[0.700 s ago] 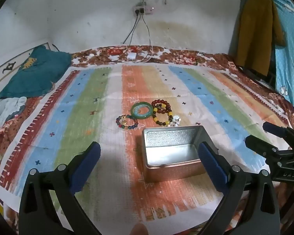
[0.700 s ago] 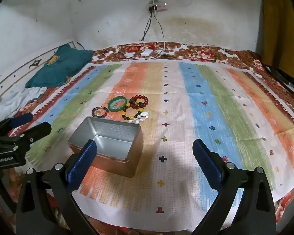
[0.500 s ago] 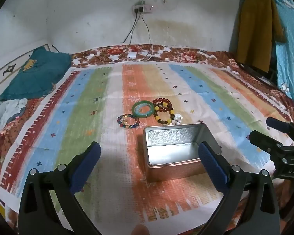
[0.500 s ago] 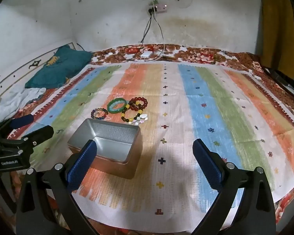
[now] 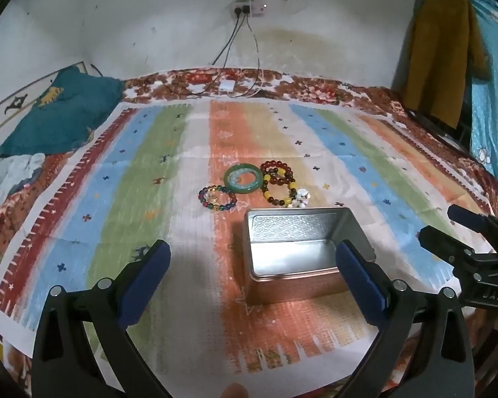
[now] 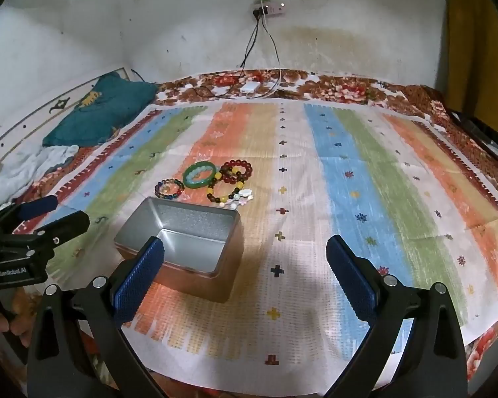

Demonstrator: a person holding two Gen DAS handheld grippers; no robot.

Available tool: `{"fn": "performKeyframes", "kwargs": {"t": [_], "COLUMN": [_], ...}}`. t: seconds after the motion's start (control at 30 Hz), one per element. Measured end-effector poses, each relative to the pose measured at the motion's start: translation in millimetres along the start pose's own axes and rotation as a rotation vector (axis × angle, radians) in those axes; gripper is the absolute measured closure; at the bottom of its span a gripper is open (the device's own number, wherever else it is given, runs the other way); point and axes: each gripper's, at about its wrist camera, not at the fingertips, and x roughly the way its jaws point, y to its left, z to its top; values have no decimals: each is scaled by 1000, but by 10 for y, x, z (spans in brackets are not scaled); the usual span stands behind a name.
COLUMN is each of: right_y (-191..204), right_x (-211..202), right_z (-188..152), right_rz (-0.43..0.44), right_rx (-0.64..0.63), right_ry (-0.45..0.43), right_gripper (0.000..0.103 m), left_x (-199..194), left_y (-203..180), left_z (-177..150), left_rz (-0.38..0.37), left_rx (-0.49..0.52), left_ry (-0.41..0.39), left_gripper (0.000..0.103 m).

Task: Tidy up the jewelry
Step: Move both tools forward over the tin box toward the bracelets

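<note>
An open metal tin [image 5: 303, 248] sits empty on the striped cloth [image 5: 149, 172] spread over the bed, and the jewelry lies in a tight cluster just beyond its far wall: a multicoloured bead bracelet [image 5: 216, 198], a green bangle [image 5: 243, 182], a dark red bead bracelet [image 5: 277, 172] and a yellow-and-brown bead bracelet [image 5: 280, 193] with a white charm [image 5: 301, 197]. The red and yellow strands overlap, and the bangle touches its neighbours. None of it is in the tin yet.

Both tools hover on the near side of the tin, well short of the pieces. The left gripper [image 5: 250, 282] has its jaws spread wide and holds nothing; the right gripper [image 6: 245, 277] is likewise spread wide and empty.

The sensible first pick looks like the multicoloured bracelet or the bangle — each is less entangled than the overlapping pair. Coming down over one side of a ring, closing across the beads rather than the whole loop, should lift it without dragging the neighbours. The soft cloth may bunch up — a shallow approach risks pinching fabric.
</note>
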Motion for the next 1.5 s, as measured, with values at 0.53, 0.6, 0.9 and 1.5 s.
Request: {"fn": "performKeyframes", "kwargs": {"t": [0.53, 0.6, 0.9, 1.5], "right_y": [-24, -14, 4, -160], "right_x": [72, 75, 150, 582], "right_z": [50, 63, 160, 384], "right_rz": [16, 25, 61, 12], "right_rx": [0, -3, -17, 35], "right_ry": [29, 26, 30, 126], "right_gripper": [4, 4, 4, 4], "left_x": [62, 74, 132, 511], "left_y": [80, 108, 202, 470], "left_z": [17, 30, 59, 304], "left_rz": [25, 26, 29, 77], "left_rx": [-32, -39, -57, -38], "left_ry": [40, 43, 58, 114], "left_gripper": [6, 6, 6, 6]}}
